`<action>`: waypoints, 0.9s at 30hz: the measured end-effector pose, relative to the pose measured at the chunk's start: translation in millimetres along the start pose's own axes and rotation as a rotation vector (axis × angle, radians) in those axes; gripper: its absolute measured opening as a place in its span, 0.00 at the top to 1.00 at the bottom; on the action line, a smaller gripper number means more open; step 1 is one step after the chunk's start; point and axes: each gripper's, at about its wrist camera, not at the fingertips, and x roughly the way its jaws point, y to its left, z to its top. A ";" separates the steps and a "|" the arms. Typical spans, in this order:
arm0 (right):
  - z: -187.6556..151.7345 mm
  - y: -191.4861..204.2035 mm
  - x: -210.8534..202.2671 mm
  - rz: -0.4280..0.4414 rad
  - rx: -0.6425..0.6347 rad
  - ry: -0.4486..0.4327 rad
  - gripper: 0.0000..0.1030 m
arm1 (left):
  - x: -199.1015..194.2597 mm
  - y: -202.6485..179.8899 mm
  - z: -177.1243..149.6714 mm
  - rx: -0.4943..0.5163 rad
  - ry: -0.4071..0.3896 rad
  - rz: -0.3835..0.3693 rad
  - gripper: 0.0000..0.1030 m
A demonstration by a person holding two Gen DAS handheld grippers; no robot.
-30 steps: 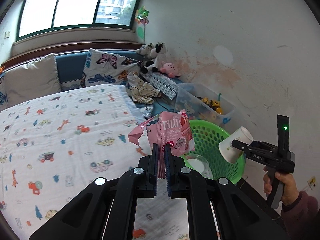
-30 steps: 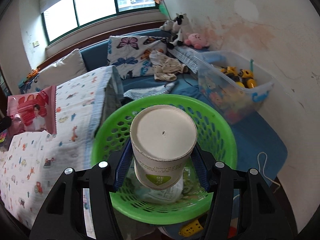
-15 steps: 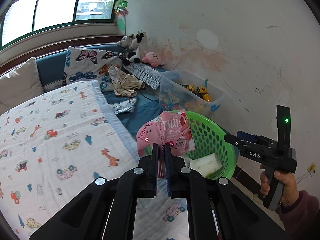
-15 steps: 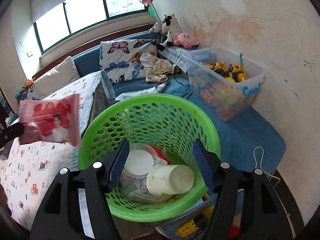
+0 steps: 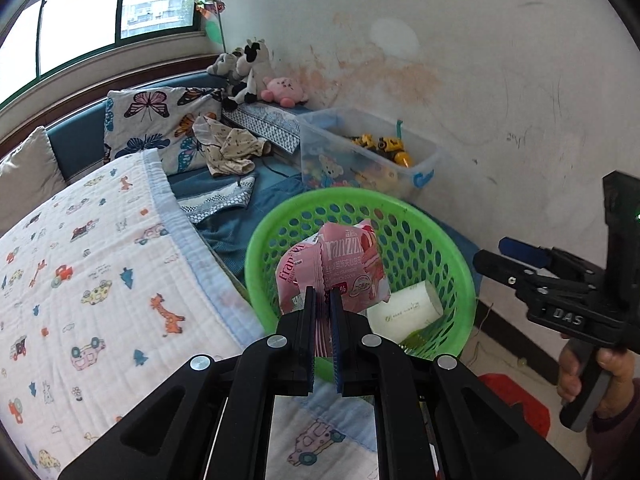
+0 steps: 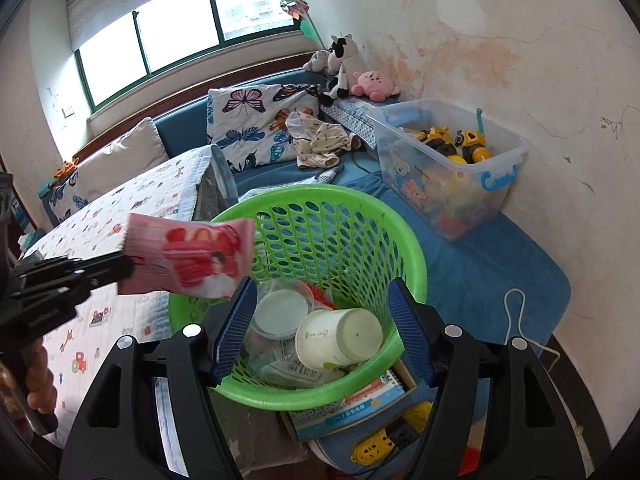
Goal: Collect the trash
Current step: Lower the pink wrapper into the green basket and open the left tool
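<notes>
Paper cup (image 6: pixel 340 338) now lies on its side in the green basket (image 6: pixel 416 256); right gripper (image 6: pixel 322 330) has just been opening, jaws wide, nothing between them. Left gripper (image 5: pixel 323 312), clamped on the pink snack wrapper (image 5: pixel 340 268), has moved from over the bed to the basket's near rim, so the wrapper looks next to drop.

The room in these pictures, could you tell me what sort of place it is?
Probably a child's bedroom: a bed with a cartoon-print blanket, stuffed animals in the corner, and a clear bin of toys.

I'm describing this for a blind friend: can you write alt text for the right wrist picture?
An open right gripper hangs over a green basket holding a paper cup lying on its side and other rubbish. From the left, the left gripper brings a pink snack packet to the basket's rim, beside a bed with a printed blanket.
</notes>
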 end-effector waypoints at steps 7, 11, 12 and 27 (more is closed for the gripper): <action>-3.8 -0.6 -0.6 0.006 -0.004 0.002 0.34 | 11.5 -7.0 -2.4 0.007 0.028 0.004 0.86; -6.2 -0.5 -1.8 0.011 0.003 0.004 0.34 | 14.4 -5.6 -4.8 -0.007 0.040 -0.009 0.79; -6.9 -0.1 -2.5 0.010 0.002 0.003 0.34 | 14.0 -4.8 -5.5 -0.011 0.040 -0.010 0.76; -21.2 29.1 -17.9 0.054 -0.011 0.014 0.30 | -36.7 25.1 -25.0 -0.075 -0.034 0.064 0.30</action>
